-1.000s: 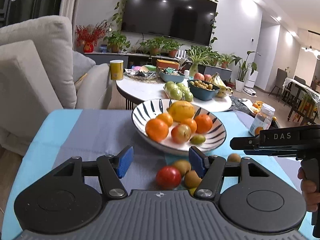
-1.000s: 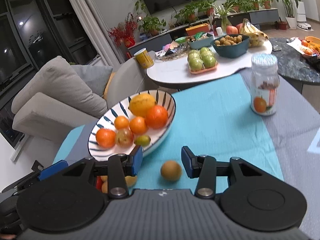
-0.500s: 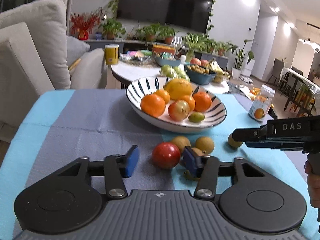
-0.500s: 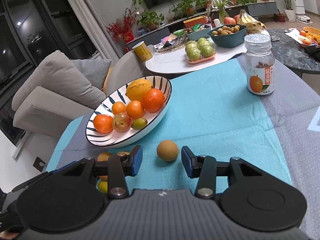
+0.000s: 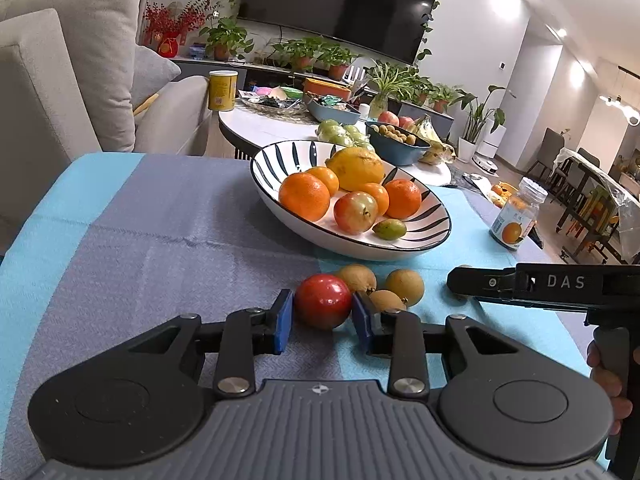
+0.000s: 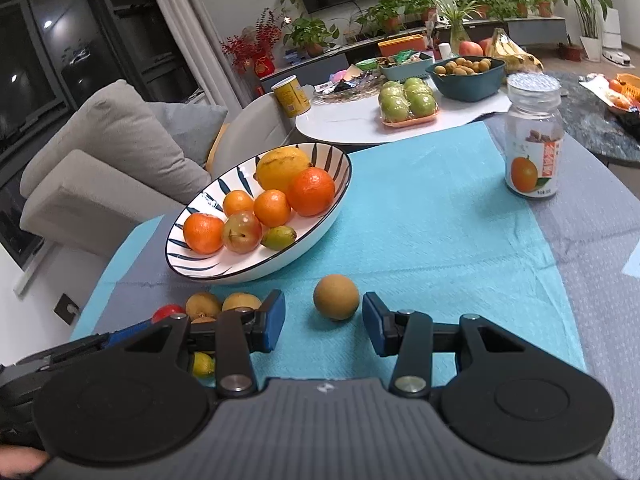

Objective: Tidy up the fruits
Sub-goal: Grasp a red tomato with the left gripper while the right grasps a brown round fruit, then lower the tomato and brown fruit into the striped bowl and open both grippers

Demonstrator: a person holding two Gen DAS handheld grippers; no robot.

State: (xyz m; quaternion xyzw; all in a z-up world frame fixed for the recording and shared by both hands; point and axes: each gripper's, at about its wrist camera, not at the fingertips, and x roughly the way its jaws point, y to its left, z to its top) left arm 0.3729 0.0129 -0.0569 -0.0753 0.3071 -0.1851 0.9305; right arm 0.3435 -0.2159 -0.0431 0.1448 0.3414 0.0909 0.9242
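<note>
Left gripper, jaws just closing, pads pressing a smooth, glossy red fruit. Right gripper stands open around a round, matte brown fruit.

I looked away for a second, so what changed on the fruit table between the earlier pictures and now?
The left tongs have just been closing, and their blue pads now press on the red fruit. The right tongs stay open around the brown fruit, not touching it. The striped bowl and jar stayed put.
</note>
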